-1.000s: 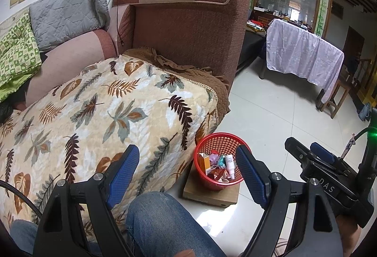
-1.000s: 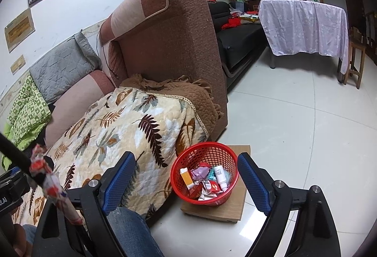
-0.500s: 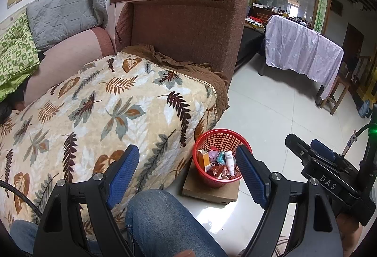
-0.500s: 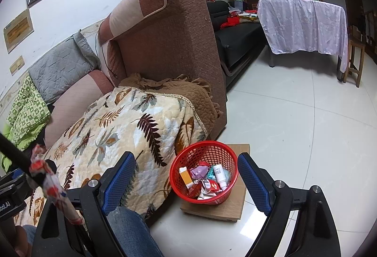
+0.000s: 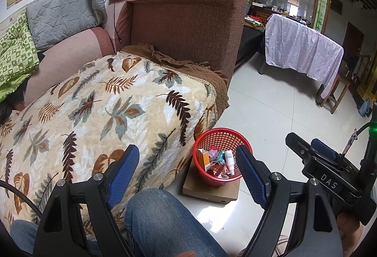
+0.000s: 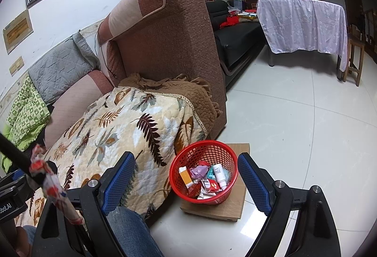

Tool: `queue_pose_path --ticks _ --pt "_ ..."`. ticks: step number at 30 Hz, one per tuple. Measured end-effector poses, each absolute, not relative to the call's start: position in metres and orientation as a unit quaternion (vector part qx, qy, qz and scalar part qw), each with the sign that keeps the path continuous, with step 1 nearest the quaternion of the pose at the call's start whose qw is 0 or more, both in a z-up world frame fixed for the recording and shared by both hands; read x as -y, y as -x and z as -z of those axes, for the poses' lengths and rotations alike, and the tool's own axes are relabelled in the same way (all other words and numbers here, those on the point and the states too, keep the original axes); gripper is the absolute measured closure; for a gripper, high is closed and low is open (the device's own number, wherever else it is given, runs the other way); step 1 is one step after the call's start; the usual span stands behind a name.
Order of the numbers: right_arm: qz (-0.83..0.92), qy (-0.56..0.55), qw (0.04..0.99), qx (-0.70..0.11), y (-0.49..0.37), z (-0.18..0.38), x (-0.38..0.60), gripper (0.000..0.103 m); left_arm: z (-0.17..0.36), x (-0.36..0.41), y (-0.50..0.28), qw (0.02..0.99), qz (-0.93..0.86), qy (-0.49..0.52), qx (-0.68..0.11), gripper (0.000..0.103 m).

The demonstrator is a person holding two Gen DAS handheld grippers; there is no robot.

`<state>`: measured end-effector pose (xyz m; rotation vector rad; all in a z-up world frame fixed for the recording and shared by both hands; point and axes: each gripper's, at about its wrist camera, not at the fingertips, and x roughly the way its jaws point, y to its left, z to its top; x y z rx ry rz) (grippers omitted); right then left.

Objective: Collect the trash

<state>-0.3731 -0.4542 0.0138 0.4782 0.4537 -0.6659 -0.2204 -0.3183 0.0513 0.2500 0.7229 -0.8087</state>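
Note:
A red mesh basket (image 5: 220, 134) (image 6: 207, 151) stands on a flat cardboard box (image 5: 207, 193) (image 6: 235, 205) on the floor beside the sofa. It holds trash: an orange carton (image 6: 185, 177), a white tube (image 6: 220, 175), a purple wrapper (image 6: 199, 171) and other wrappers. My left gripper (image 5: 186, 171) is open and empty, held above and short of the basket. My right gripper (image 6: 186, 182) is also open and empty, with the basket showing between its blue pads (image 6: 253, 184). No loose trash shows on the blanket.
A leaf-print blanket (image 5: 106, 115) covers the brown sofa (image 5: 188, 21) on the left. A knee in blue jeans (image 5: 165, 221) fills the near foreground. A cloth-draped table (image 5: 304, 51) and wooden chair stand far right across the white tiled floor (image 6: 294, 139). A red-and-white strip (image 6: 50, 186) hangs on a cable.
Both views have shifted only slightly. The basket and its contents have not moved, and both grippers have stayed open and empty.

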Motion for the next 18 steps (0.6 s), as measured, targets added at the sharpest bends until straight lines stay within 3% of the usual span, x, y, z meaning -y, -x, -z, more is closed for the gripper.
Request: queue_pose_path --ticks 18 --pt "0.327 -0.235 0.888 -0.221 0.371 -0.009 0.454 0.01 -0.04 0.309 0.201 0.833 0.4 -0.089 -0.373 0.02"
